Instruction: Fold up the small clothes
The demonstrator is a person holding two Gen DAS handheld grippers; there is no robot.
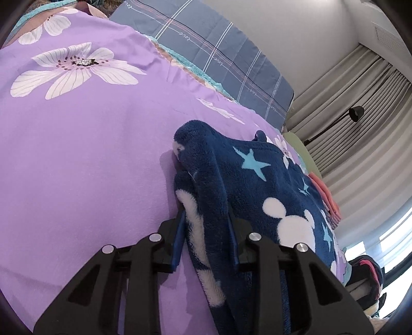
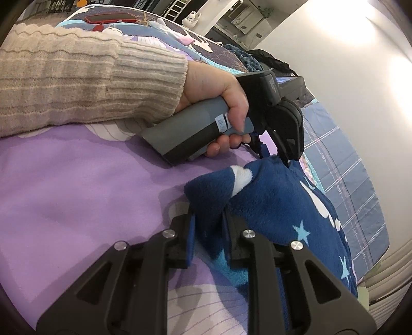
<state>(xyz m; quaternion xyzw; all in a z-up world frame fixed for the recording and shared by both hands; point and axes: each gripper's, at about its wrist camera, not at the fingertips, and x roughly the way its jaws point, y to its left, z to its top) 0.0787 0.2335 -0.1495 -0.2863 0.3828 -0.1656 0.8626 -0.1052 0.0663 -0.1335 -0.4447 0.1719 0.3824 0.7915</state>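
A navy fleece garment [image 1: 257,180] with white mouse-head shapes and light blue stars lies bunched on the purple flowered bed cover [image 1: 90,154]. My left gripper [image 1: 206,215] is shut on a thick fold of its near edge, and the fleece fills the gap between the pads. In the right wrist view, my right gripper [image 2: 208,215] is shut on another corner of the same fleece garment [image 2: 278,201]. Beyond it, a hand in a beige knit sleeve [image 2: 77,77] holds the left gripper [image 2: 282,157], whose tips sit on the fleece.
A blue plaid quilt [image 1: 219,51] lies along the far side of the bed. Pink folded clothes [image 1: 327,195] rest at the bed's right edge, with grey curtains [image 1: 360,128] and a black lamp [image 1: 356,113] behind. A red phone [image 2: 110,18] lies farther up the bed.
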